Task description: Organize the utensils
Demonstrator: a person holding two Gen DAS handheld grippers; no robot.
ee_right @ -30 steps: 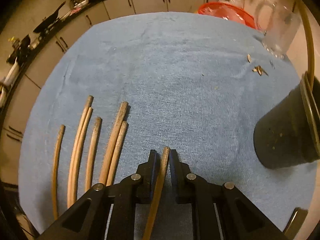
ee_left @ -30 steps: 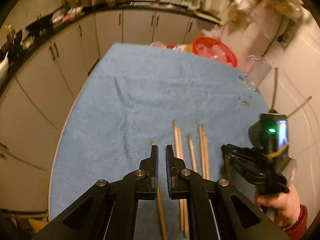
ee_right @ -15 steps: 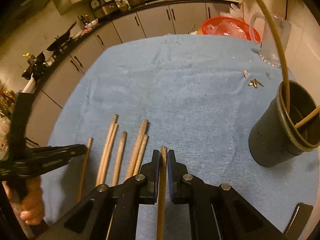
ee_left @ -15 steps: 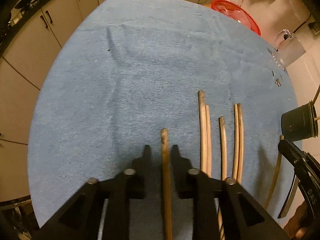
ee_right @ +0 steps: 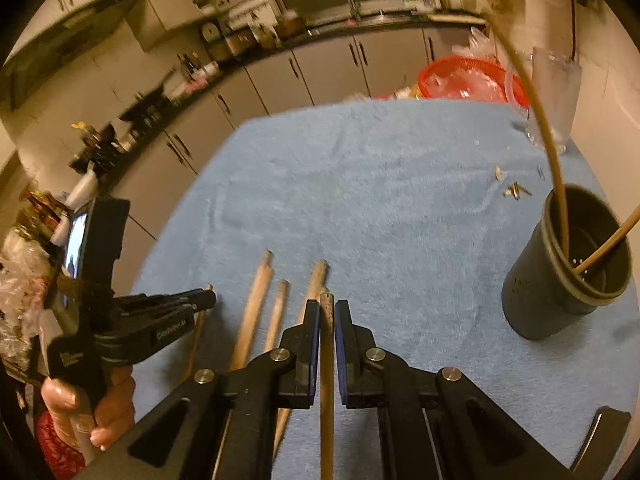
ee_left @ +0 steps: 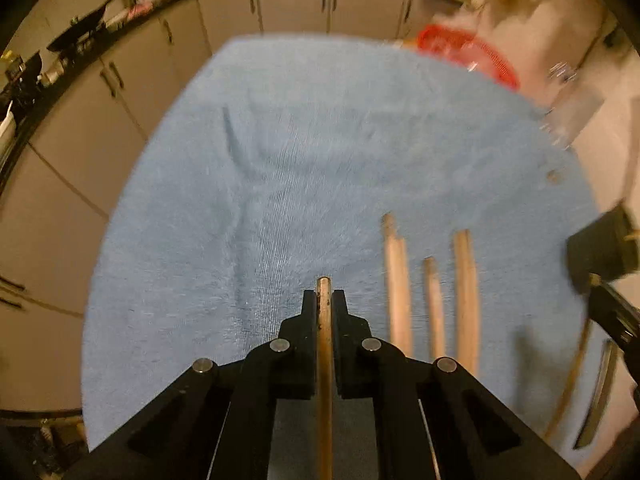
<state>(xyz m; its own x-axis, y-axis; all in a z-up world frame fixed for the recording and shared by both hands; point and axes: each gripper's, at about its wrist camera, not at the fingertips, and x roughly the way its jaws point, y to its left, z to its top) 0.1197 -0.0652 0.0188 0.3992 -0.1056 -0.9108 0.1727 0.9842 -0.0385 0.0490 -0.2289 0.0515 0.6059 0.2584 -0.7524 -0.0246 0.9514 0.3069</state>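
My left gripper [ee_left: 324, 304] and right gripper [ee_right: 327, 314] each pinch one thin wooden chopstick [ee_left: 325, 360] lengthwise, jaws nearly closed, likely bound for the dark round plastic holder [ee_right: 560, 276] standing on the blue towel [ee_right: 380, 200], beside loose chopsticks [ee_right: 256, 304]

Left tongs [ee_left: 324, 300] are clamped on a single wooden chopstick [ee_left: 325, 360], its tip poking just past the fingertips above the blue towel [ee_left: 280, 200] covering the worktop. To the right, loose chopsticks [ee_left: 432, 300] lie side by side on the towel, blurred. Further right sits a dark holder [ee_left: 600, 248] at the frame edge, and the right tongs [ee_left: 616, 320] show beside it. A red basket [ee_left: 472, 52] sits at the far corner.
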